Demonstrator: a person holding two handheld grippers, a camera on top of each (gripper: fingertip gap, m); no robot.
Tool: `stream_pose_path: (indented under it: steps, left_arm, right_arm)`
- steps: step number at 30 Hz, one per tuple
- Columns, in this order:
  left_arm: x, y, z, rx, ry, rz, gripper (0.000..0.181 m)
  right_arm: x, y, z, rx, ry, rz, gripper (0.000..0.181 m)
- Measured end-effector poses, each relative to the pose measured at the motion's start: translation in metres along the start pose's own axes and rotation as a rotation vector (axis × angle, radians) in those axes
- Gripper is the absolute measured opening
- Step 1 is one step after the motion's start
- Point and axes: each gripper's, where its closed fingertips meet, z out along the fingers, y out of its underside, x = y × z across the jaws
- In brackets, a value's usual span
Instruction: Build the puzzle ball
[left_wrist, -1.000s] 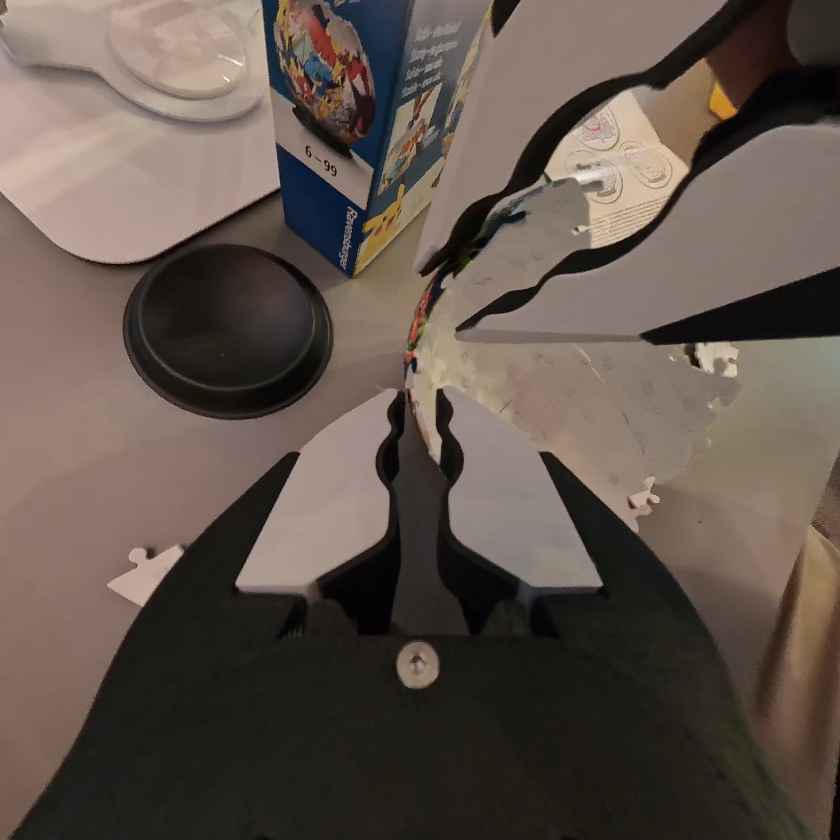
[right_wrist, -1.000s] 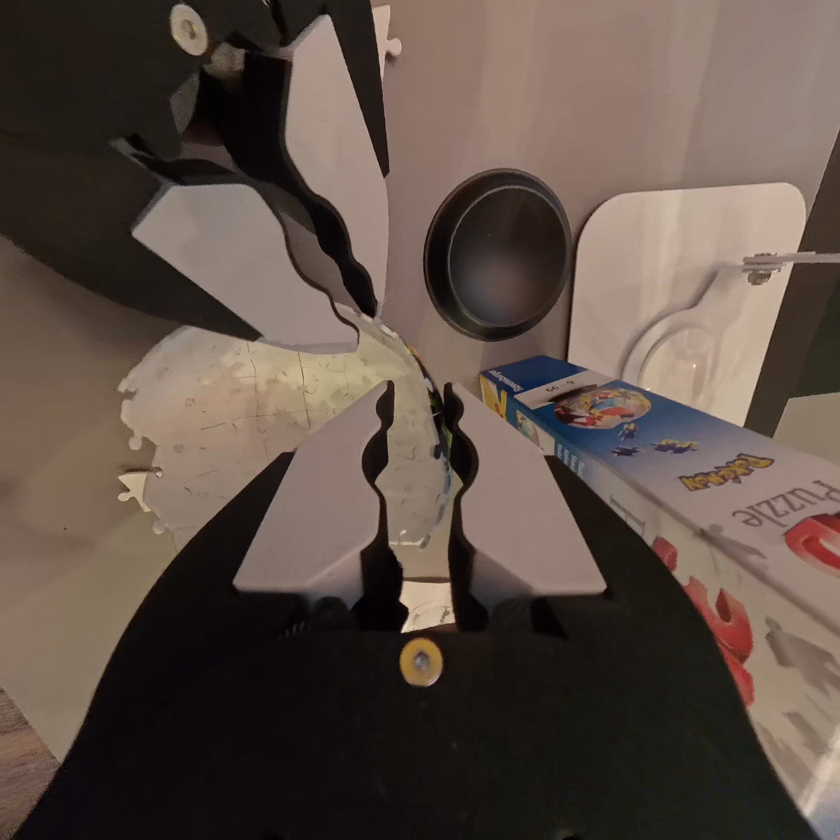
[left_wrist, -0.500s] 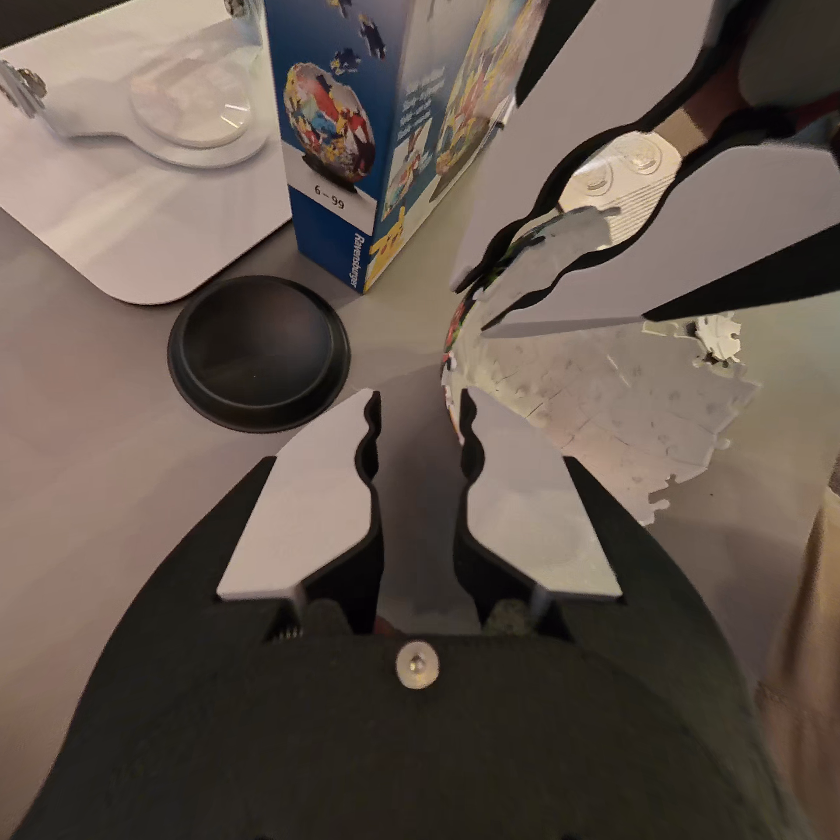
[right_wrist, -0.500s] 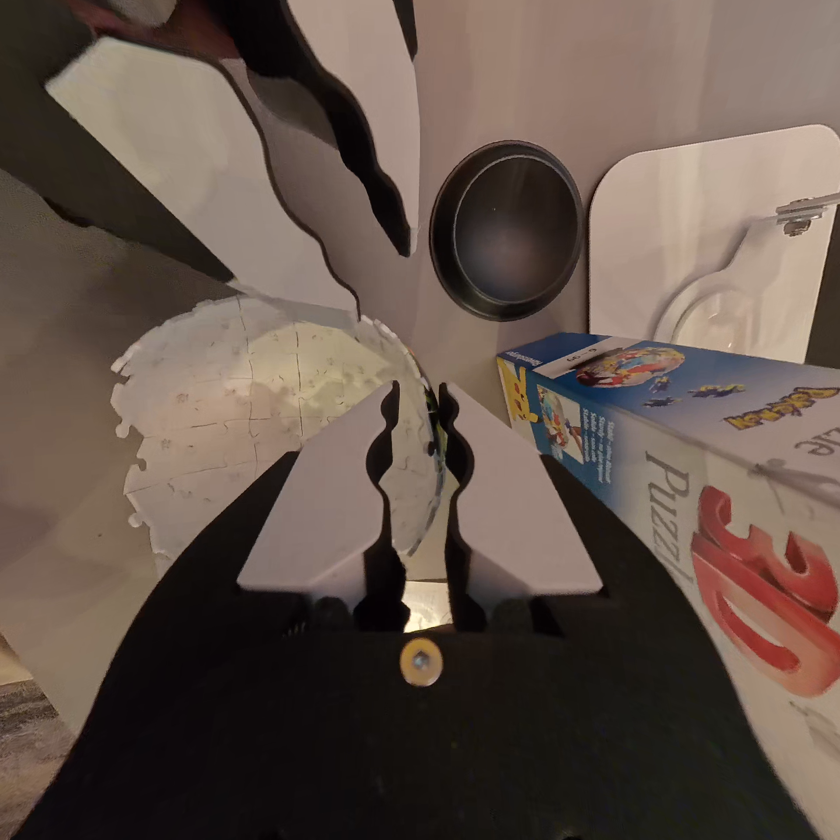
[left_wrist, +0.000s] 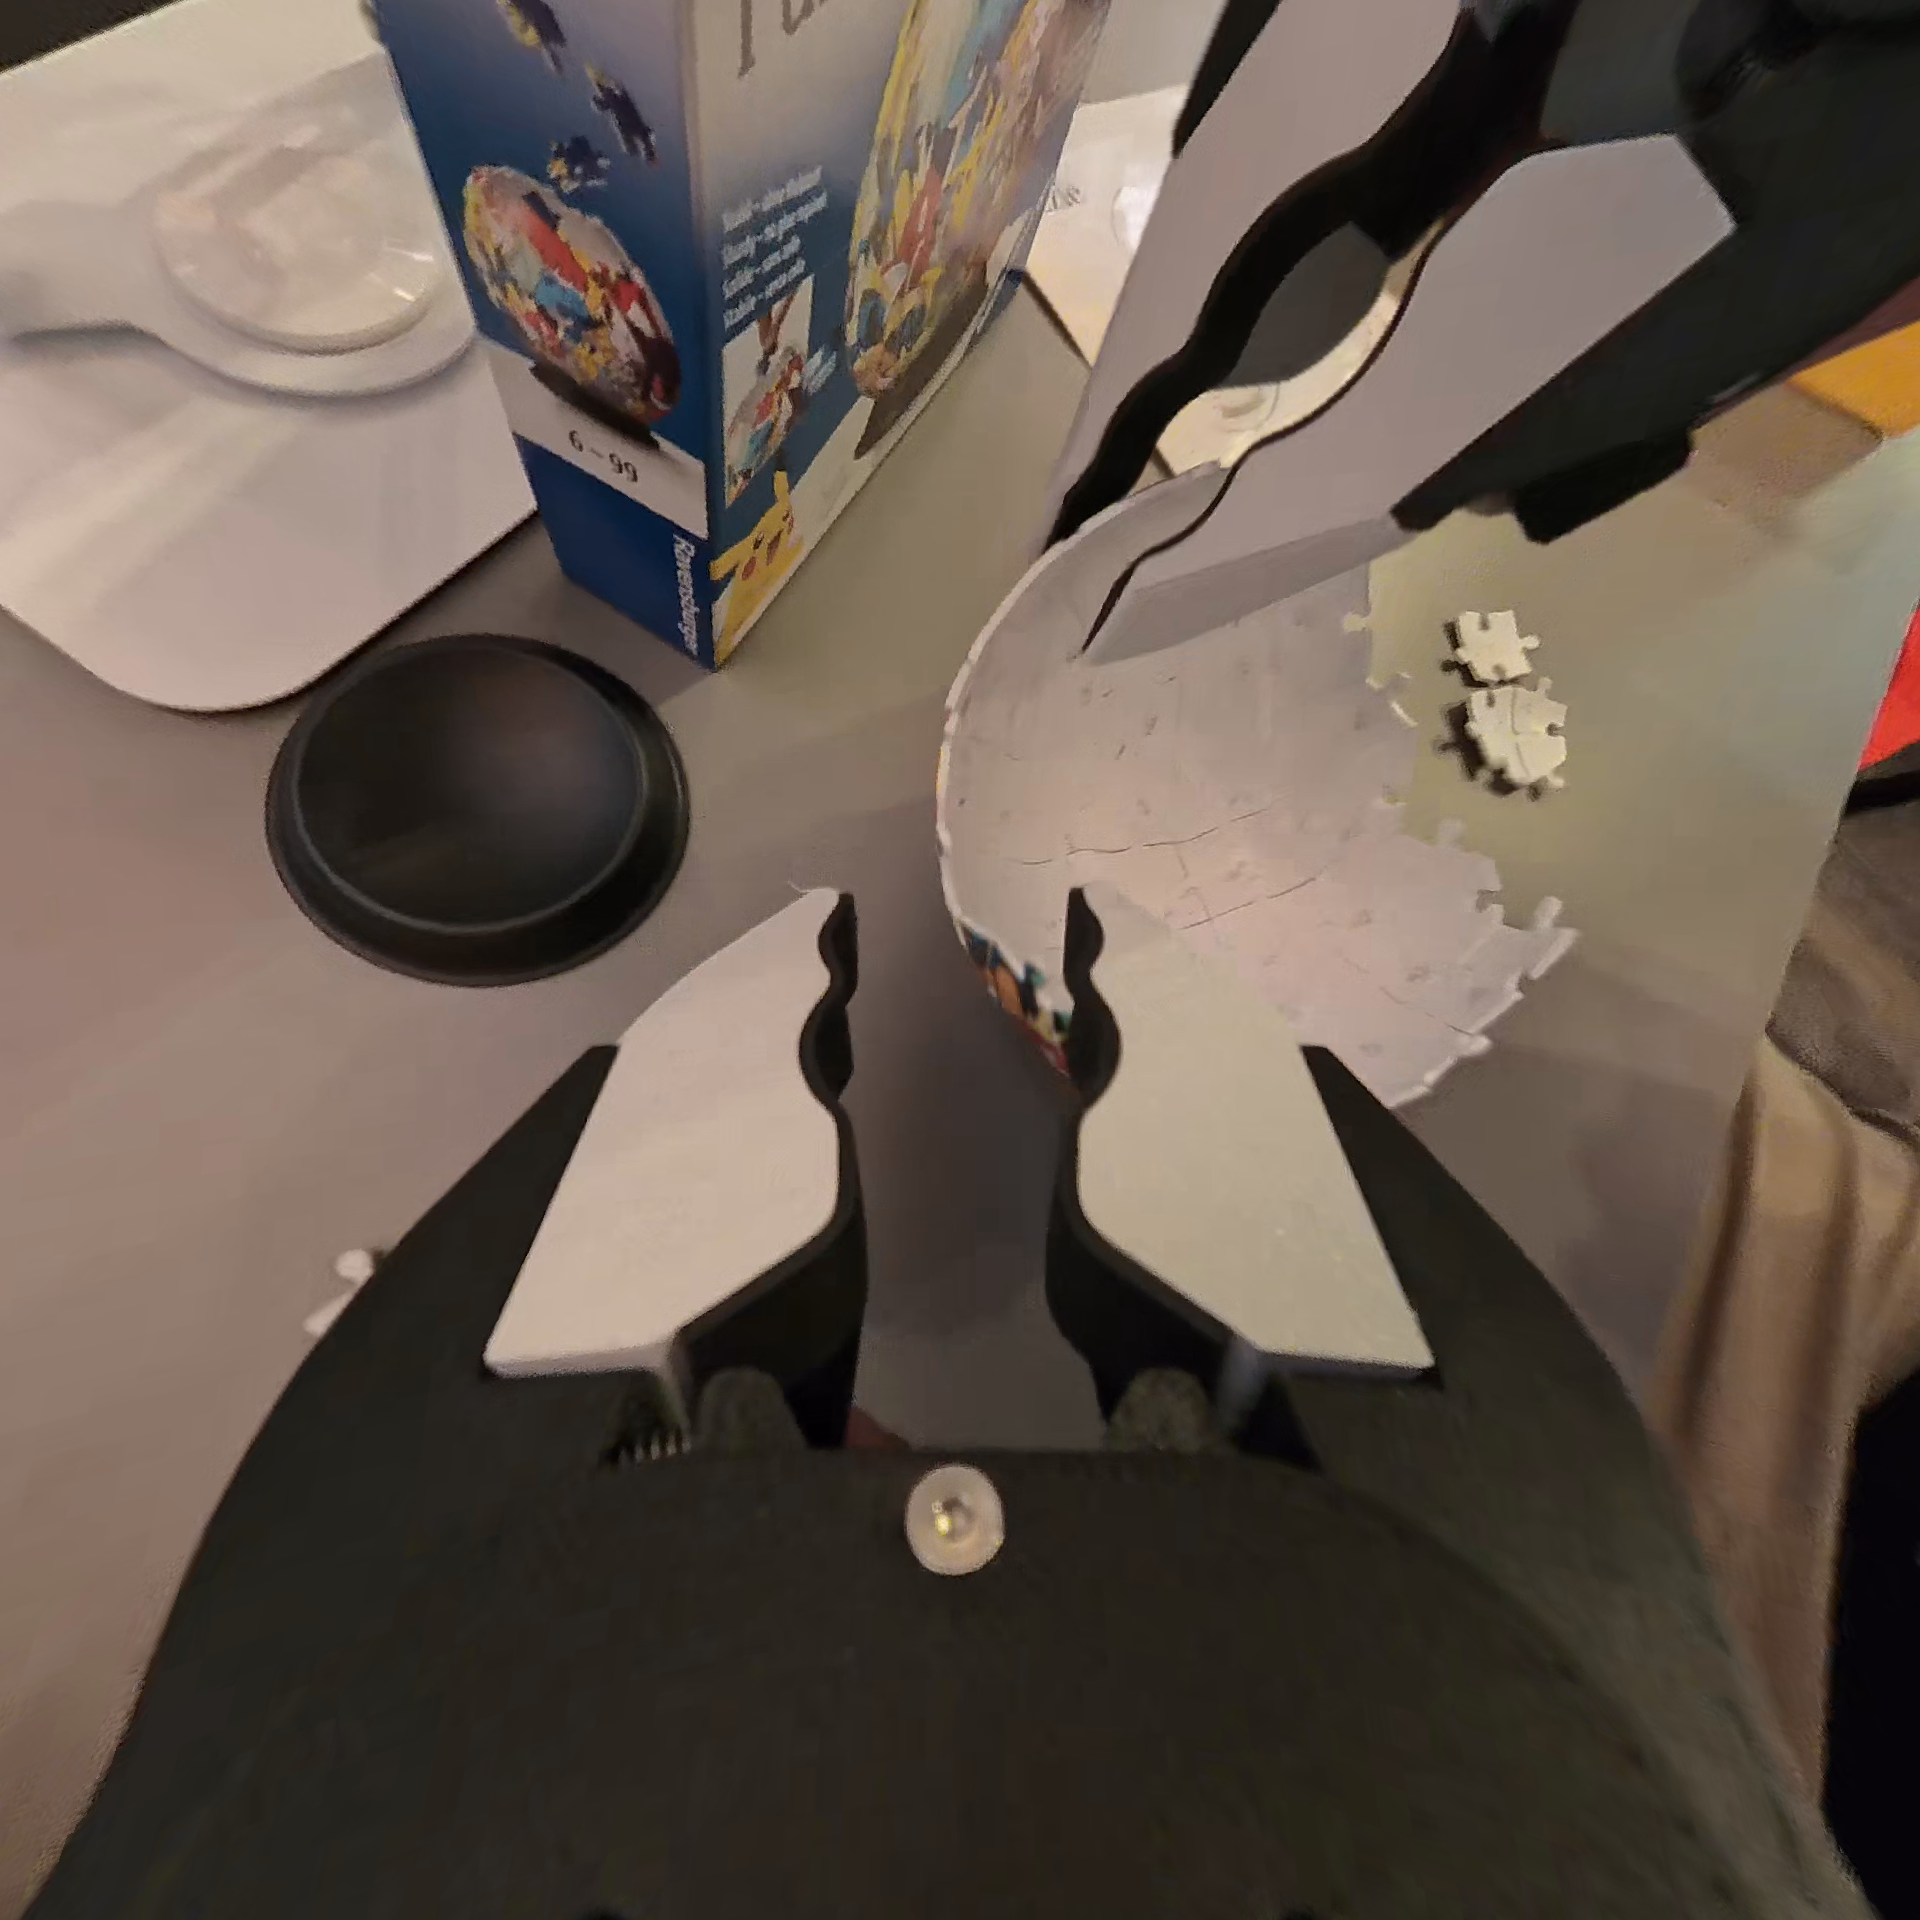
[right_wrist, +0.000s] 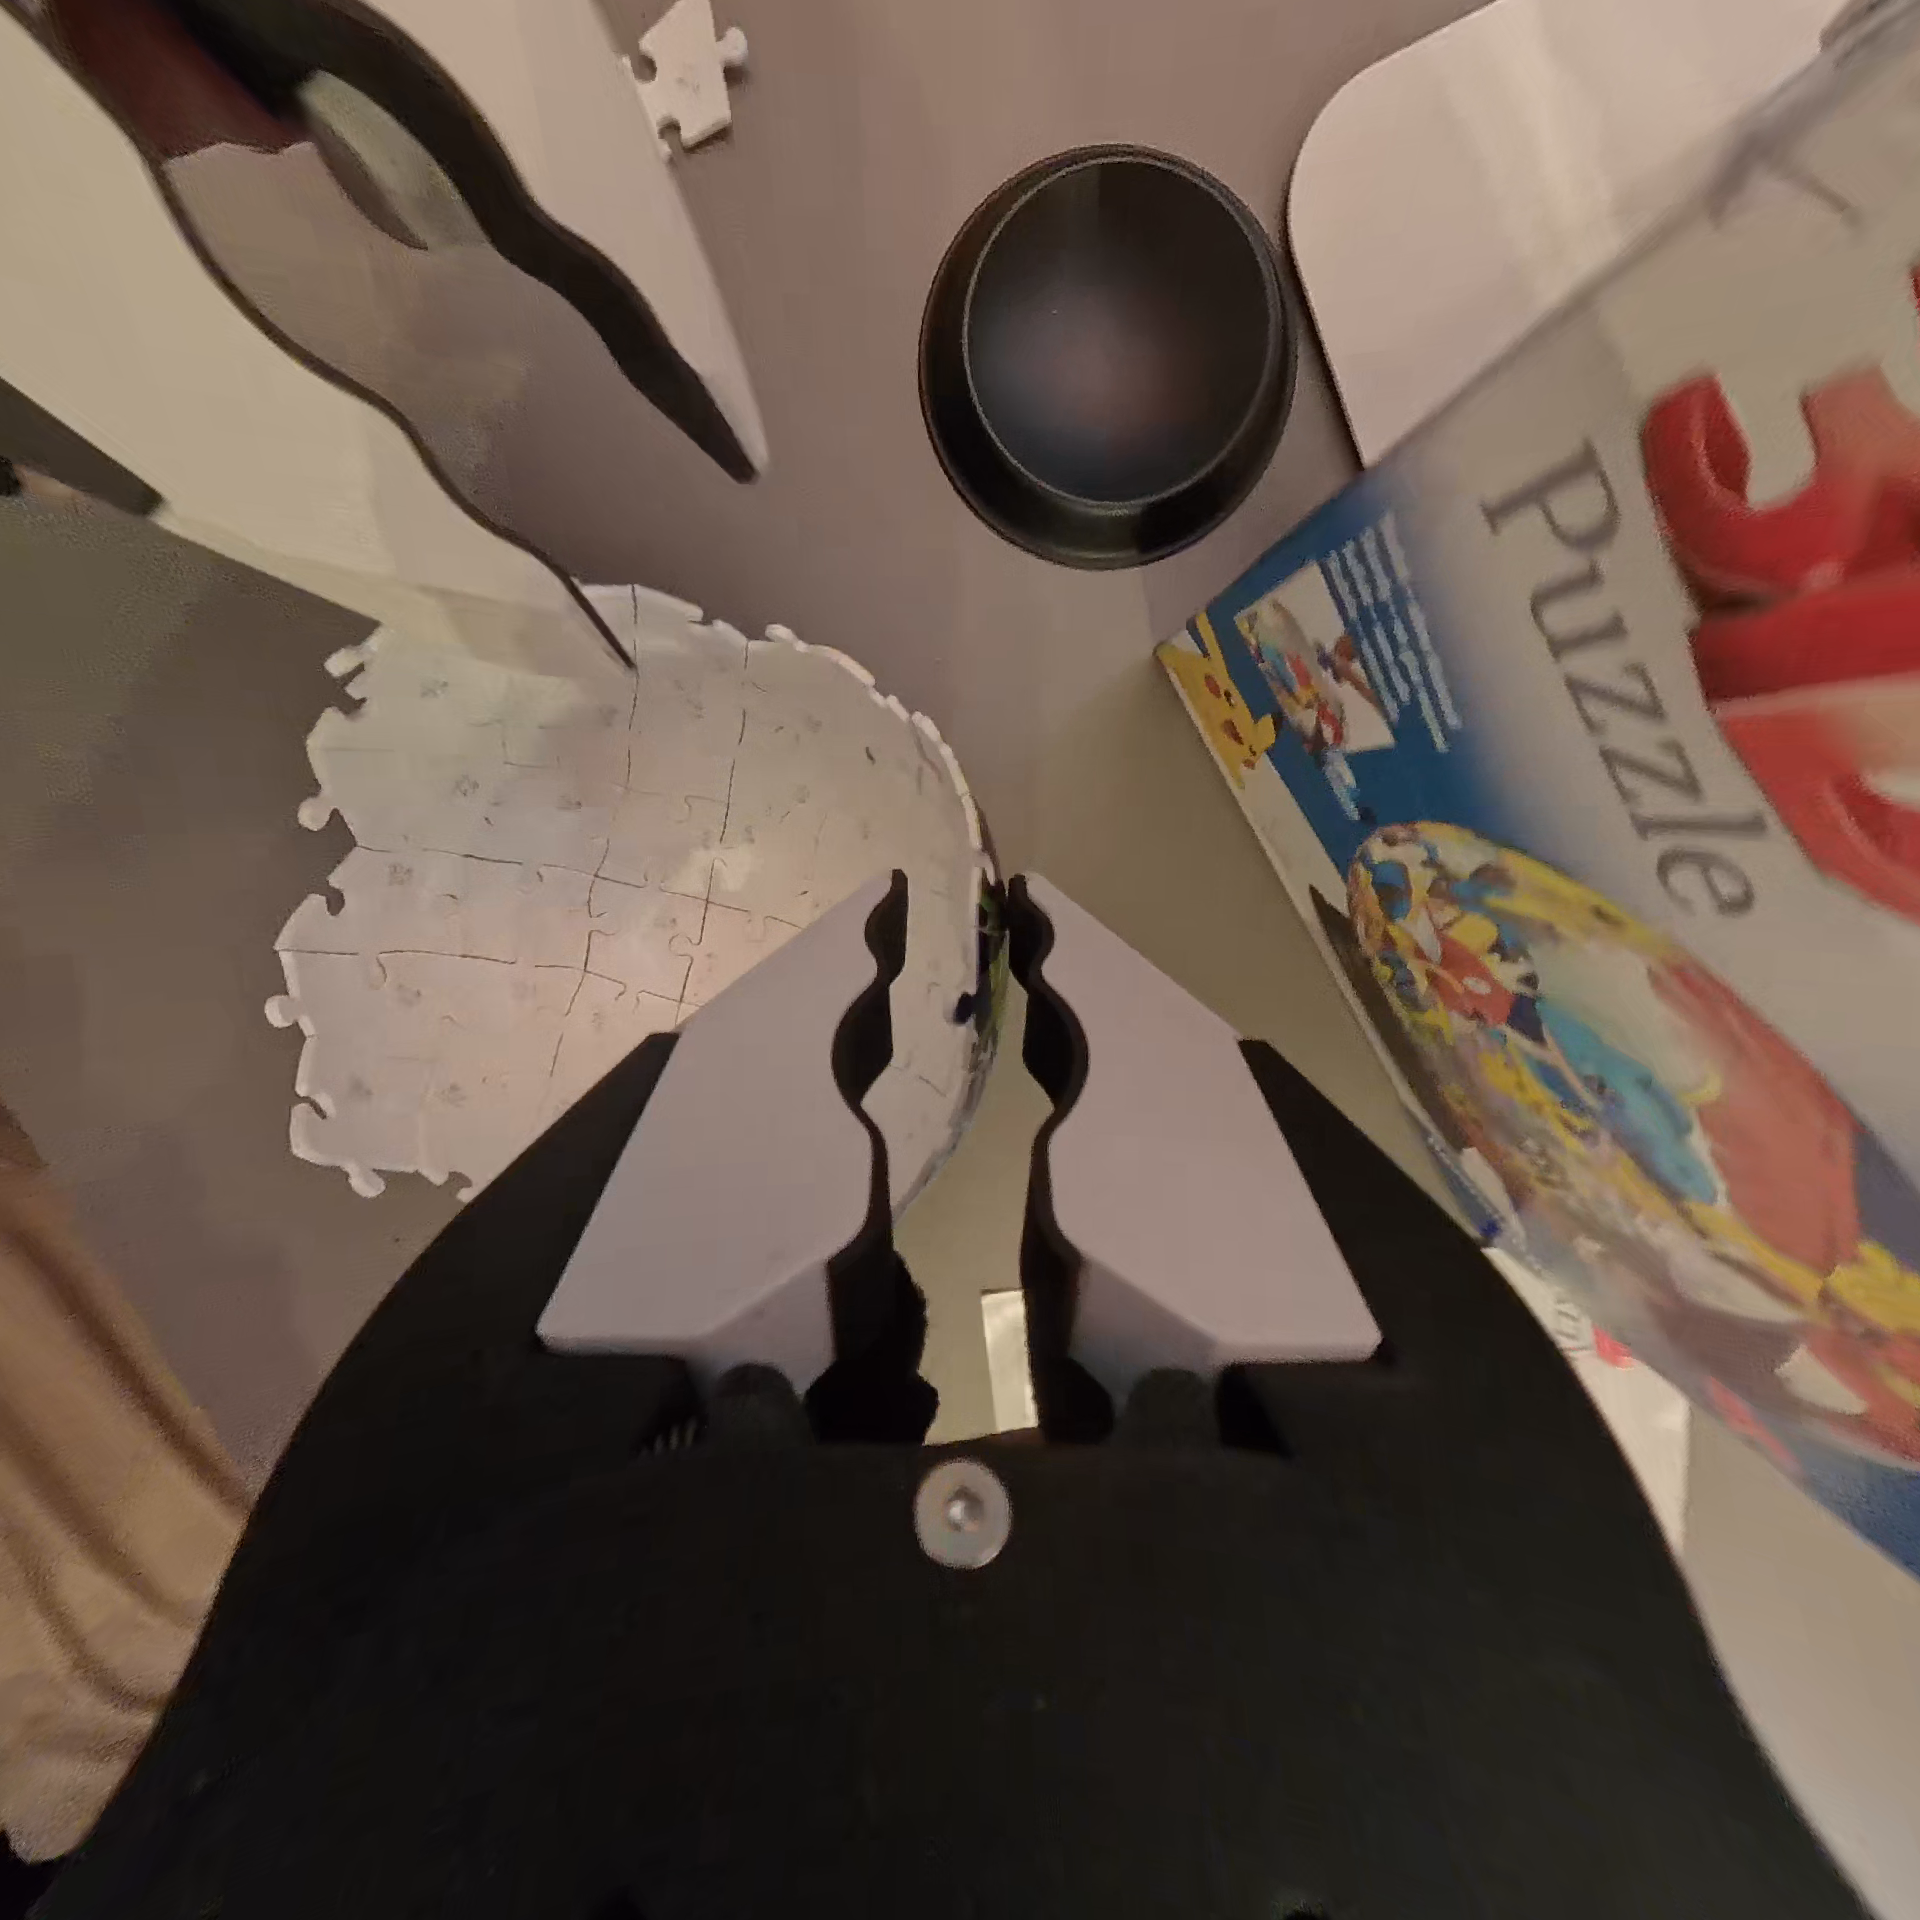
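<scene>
The puzzle ball is a half-built shell, white inside and printed in colour outside, lying on the grey table. It also shows in the right wrist view. My right gripper is closed on the shell's rim, one finger inside and one outside. It reaches in from the top right of the left wrist view. My left gripper is open and empty, just short of the shell's near rim. It shows at the upper left of the right wrist view, with one fingertip over the shell's far edge.
A black round stand sits left of the shell. The blue puzzle box stands behind it, next to a white board with a clear plastic holder. Loose pieces lie right of the shell, another lies apart. Beige clothing is at right. The tips of one gripper are about 7 cm away from the tips of the other.
My left gripper, nearly shut around the shell's near rim, has opened, let go and drawn back. My right gripper has brought the piece it held down onto the shell's far rim.
</scene>
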Motion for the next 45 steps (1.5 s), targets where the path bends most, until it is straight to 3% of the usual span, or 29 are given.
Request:
stream_pose_path:
  steps: [9, 18, 34, 45]
  left_arm:
    - [0.027, 0.017, -0.023, 0.138, 0.039, -0.135, 0.051]
    - [0.047, 0.024, -0.006, 0.144, 0.115, -0.183, 0.057]
    - [0.052, 0.022, 0.005, 0.158, 0.115, -0.18, 0.055]
    - [0.058, 0.02, 0.012, 0.156, 0.108, -0.161, 0.055]
  right_arm:
    - [0.001, 0.03, -0.002, 0.142, -0.043, 0.198, 0.021]
    - [0.002, 0.045, -0.004, 0.192, -0.048, 0.292, 0.022]
    - [-0.001, 0.068, -0.016, 0.343, -0.056, 0.463, 0.039]
    - [-0.004, 0.085, -0.025, 0.386, -0.021, 0.527, 0.037]
